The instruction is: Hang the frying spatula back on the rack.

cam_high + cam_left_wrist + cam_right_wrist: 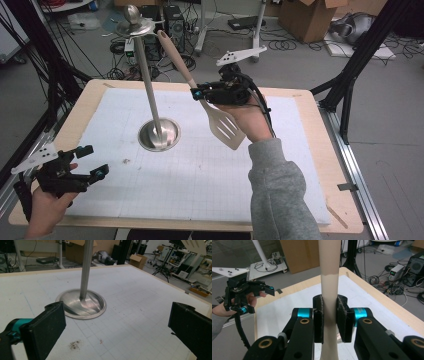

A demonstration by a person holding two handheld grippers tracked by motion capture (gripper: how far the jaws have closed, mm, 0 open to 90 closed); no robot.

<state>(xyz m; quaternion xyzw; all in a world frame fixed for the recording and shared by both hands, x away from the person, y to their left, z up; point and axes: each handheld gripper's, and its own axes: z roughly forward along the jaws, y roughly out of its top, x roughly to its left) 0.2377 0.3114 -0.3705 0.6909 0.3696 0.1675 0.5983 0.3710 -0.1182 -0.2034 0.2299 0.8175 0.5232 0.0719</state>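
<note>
My right gripper is shut on the handle of a beige slotted spatula, held above the mat with its head tilted down toward the person. In the right gripper view the handle runs upright between the two pads of that gripper. A steel stand with a round dished base and a tall pole rises left of the spatula. My left gripper rests at the near left corner, open and holding nothing. Its wide-apart jaws face the stand's base.
A white gridded mat covers the wooden table. A small dark smudge marks the mat near the left gripper. Cardboard boxes, cables and a computer sit on the floor beyond. Black frame legs stand at the right.
</note>
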